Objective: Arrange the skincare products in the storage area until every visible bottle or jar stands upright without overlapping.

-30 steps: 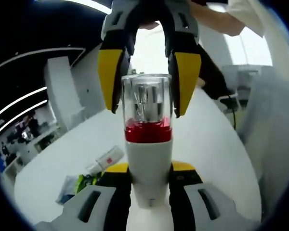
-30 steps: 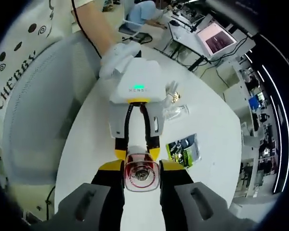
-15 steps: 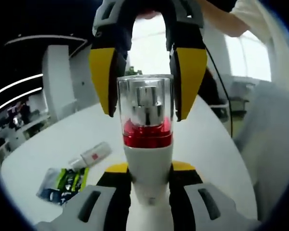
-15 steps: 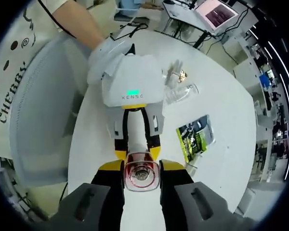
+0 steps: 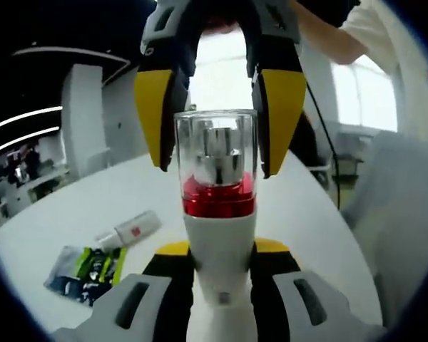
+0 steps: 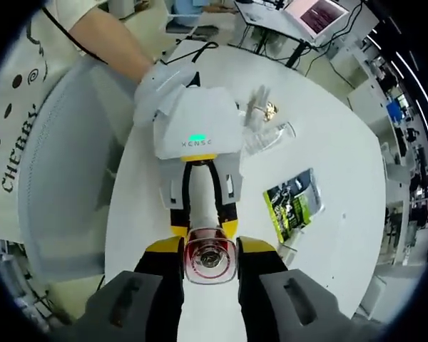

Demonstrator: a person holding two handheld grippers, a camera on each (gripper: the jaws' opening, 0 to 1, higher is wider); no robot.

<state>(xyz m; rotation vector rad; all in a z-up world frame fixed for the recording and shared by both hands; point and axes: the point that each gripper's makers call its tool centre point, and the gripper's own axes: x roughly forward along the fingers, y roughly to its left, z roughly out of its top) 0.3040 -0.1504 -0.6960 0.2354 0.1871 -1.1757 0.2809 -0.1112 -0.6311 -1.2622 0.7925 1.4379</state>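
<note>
White pump bottle sits clamped between your left claw at its body and your right claw closed around its clear cap, above the surface, sachet far right.

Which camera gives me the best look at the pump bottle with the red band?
The left gripper view: the pump bottle shows side-on there, with its white body, red band and clear cap, held in the left gripper. The right gripper view looks straight down on its cap, so its body is mostly hidden.
</note>
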